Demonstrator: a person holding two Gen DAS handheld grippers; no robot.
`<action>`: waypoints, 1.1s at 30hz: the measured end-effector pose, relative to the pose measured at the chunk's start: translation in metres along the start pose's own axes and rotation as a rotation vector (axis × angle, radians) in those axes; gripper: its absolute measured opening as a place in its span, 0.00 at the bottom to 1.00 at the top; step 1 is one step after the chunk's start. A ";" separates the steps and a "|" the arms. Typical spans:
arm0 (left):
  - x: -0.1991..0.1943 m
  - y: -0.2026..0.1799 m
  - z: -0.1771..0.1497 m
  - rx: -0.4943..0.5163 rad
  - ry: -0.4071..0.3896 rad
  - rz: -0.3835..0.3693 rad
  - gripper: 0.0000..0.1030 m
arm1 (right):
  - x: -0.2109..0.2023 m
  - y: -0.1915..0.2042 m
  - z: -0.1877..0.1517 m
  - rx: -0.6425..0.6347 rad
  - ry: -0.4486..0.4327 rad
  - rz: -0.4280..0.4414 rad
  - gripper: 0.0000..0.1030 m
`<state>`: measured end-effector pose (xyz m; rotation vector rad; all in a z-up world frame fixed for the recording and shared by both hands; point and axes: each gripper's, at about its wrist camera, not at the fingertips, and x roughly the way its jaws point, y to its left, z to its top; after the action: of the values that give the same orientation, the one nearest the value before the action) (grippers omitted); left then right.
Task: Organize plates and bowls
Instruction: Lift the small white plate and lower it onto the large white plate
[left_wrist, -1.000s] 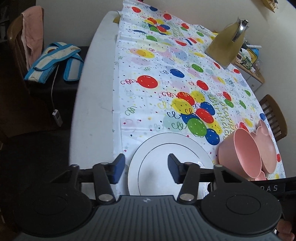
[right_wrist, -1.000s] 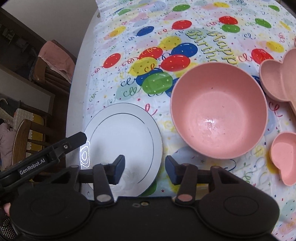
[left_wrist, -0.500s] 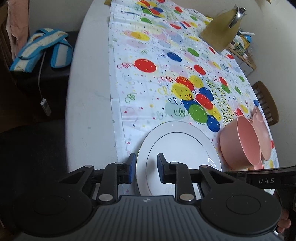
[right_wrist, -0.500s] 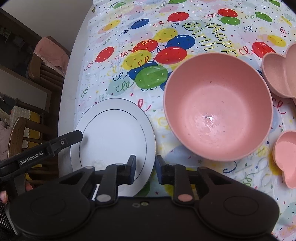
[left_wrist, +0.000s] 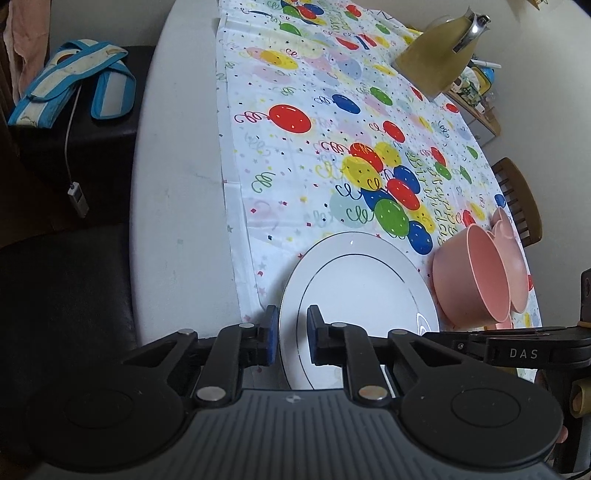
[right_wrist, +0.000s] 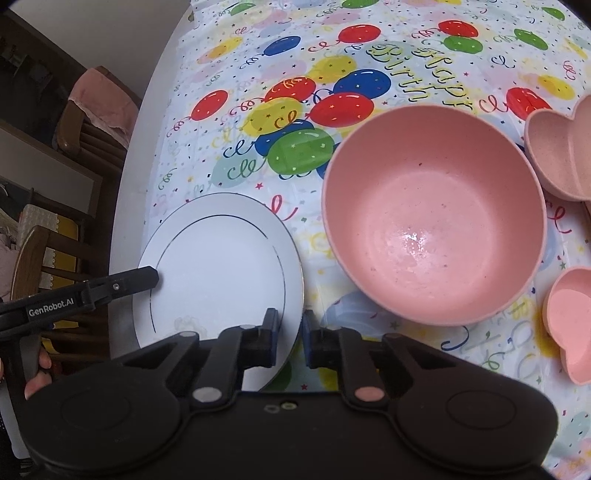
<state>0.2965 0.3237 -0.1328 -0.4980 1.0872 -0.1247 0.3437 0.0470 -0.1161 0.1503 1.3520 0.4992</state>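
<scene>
Left wrist view. Item 1: white plate (left_wrist: 362, 291), lying on the balloon-print cloth (left_wrist: 295, 155) at the near left corner of the bench (left_wrist: 177, 177), its left rim reaching the cloth's edge. Our left gripper (left_wrist: 290, 332) straddles that left rim, 1 finger outside and 1 over the plate; the jaws are closing, and a sliver of gap shows between the pads and the rim, so we read no firm pinch yet. Item 2: large pink bowl (left_wrist: 472, 280), just right of the plate, apart from it as far as we can tell. Item 3: a heart-shaped pink dish (left_wrist: 513, 258) behind the bowl.

Right wrist view. Our right gripper (right_wrist: 290, 338) sits astride the plate's (right_wrist: 221, 266) near right rim, jaws likewise closing, the rim between them. The left gripper's finger (right_wrist: 122, 284) lies across the opposite rim. The large pink bowl (right_wrist: 432, 236) stands upright and empty just beside the plate; 2 smaller pink dishes sit along the right edge of the picture, 1 far (right_wrist: 561, 155) and 1 near (right_wrist: 572, 321).

Handling note: we judge this a 2-sided lift. Let both pairs of pads seat fully on the rim before raising, lift both sides together, and keep the plate level; glazed china may slip from a shallow bite.
</scene>
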 end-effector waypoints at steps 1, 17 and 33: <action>-0.002 -0.001 -0.001 0.002 -0.002 0.001 0.15 | -0.001 0.000 0.000 -0.002 -0.003 0.001 0.11; -0.063 -0.049 -0.007 0.052 -0.071 0.015 0.15 | -0.049 0.007 -0.002 -0.044 -0.067 0.060 0.09; -0.079 -0.184 -0.063 0.159 -0.044 -0.021 0.15 | -0.157 -0.056 -0.048 -0.019 -0.127 0.064 0.09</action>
<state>0.2306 0.1672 -0.0093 -0.3681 1.0203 -0.2164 0.2918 -0.0778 -0.0081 0.2071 1.2206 0.5474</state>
